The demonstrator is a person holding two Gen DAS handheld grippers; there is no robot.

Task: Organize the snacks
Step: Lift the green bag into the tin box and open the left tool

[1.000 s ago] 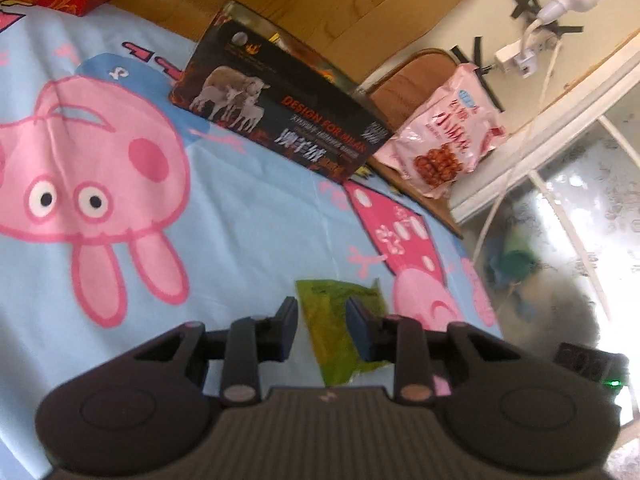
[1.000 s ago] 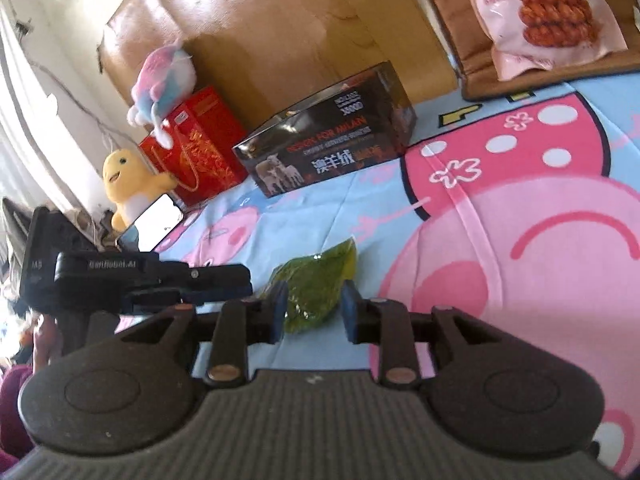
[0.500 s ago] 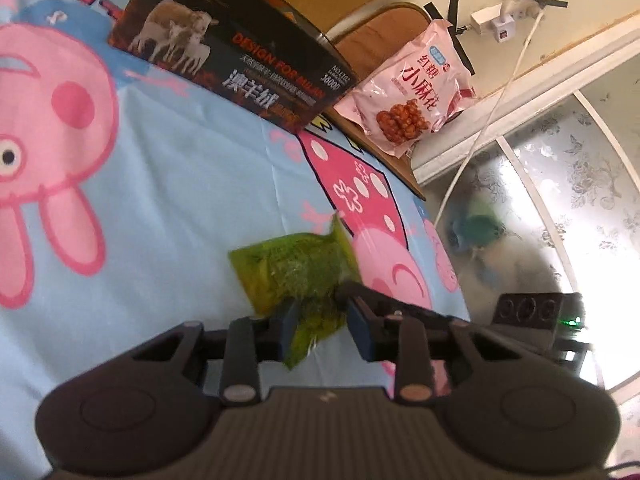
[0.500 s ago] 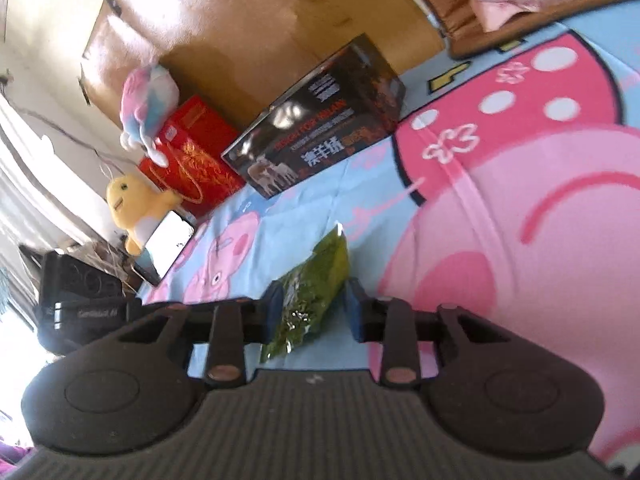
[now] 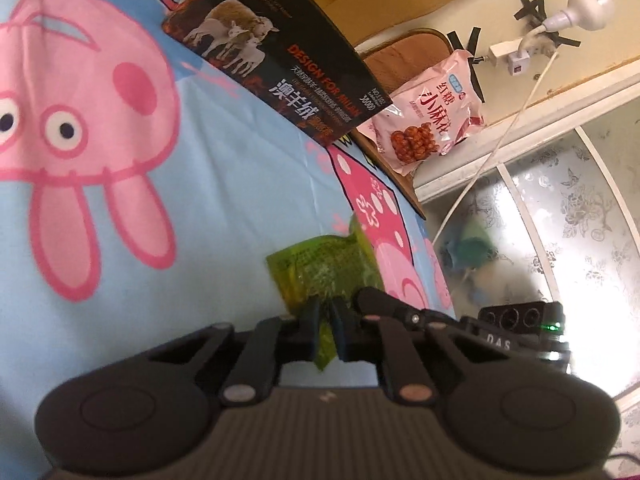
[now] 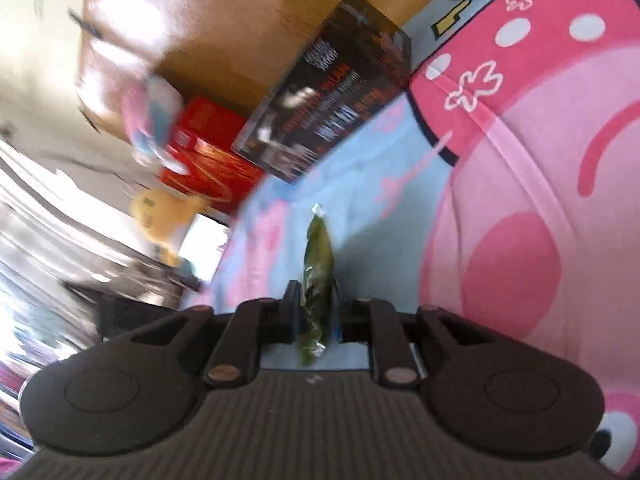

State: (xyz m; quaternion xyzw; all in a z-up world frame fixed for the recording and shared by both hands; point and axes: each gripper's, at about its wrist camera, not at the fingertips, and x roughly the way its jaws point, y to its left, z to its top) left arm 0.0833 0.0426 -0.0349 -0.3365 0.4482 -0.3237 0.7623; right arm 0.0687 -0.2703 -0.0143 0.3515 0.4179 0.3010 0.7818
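Note:
A green snack packet is held up off the cartoon pig bedsheet. My left gripper is shut on its near corner. My right gripper is shut on the same packet, which stands edge-on between its fingers. The right gripper's black body shows at the right in the left wrist view. A pink snack bag leans on a brown cushion at the far edge of the bed.
A black box with sheep printed on it lies at the back of the bed and also shows in the right wrist view. A red gift box and plush toys stand beyond it. A wooden headboard rises behind.
Both grippers have closed on the green packet and lifted it off the sheet. The right gripper has rolled, turning the packet edge-on in its view.

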